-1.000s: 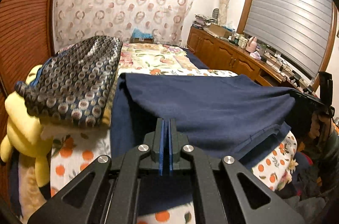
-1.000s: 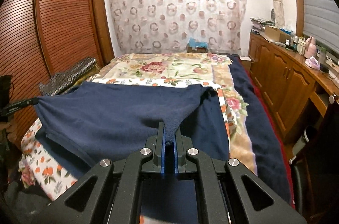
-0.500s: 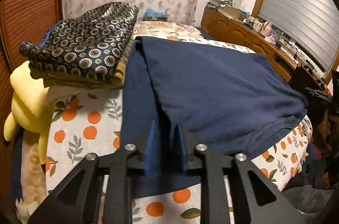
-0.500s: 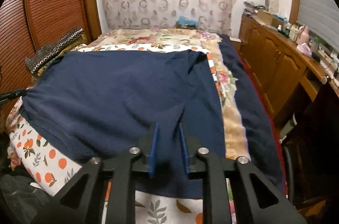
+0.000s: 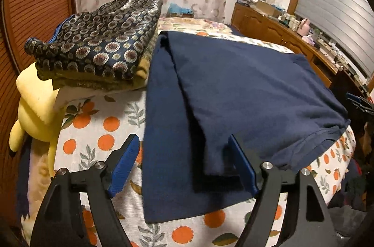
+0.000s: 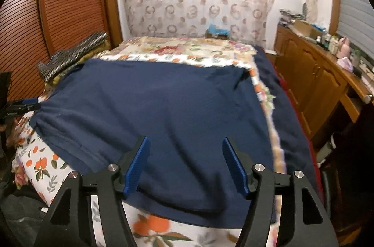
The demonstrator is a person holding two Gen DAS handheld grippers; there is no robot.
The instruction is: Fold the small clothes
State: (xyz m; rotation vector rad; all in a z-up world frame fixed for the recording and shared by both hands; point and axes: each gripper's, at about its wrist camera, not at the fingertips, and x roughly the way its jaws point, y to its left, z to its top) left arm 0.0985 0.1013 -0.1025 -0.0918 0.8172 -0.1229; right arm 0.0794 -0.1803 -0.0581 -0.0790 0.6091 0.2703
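Navy garment on orange-print sheet; blue-padded black tongs.

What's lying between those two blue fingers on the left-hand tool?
In the left wrist view, the folded edge of the navy garment lies between the open fingers, on the orange-print sheet.

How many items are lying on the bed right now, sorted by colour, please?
Navy: 1, the navy garment, folded over itself.
Dark patterned: 1, the folded patterned cloth on a stack.
Yellow: 1, the yellow plush toy at the bed's edge.
Total: 3.
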